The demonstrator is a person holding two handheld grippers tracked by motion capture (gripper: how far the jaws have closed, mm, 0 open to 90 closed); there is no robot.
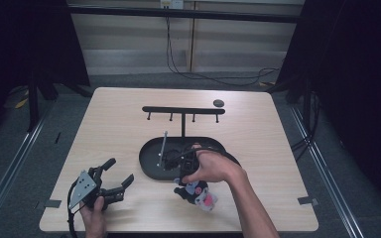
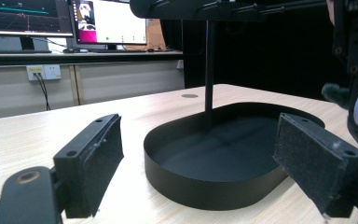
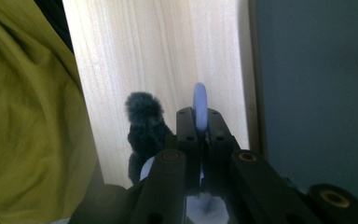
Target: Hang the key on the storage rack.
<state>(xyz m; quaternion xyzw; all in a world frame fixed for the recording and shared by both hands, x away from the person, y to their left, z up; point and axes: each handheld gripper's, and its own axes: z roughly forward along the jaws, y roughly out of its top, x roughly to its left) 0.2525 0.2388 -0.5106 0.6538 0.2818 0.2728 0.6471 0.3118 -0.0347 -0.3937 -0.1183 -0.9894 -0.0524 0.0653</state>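
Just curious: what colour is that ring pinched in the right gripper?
Pale lilac-blue; the ring shows best in the right gripper view.

A lab or test room: a bare wooden desk stands between black curtains, with floor rails on both sides. Beyond the desk, cables hang down a panelled wall; monitors and a wall socket sit there too.

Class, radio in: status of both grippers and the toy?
Left gripper open, idle. Right gripper shut on plush toy's ring. Plush toy beside black tray.
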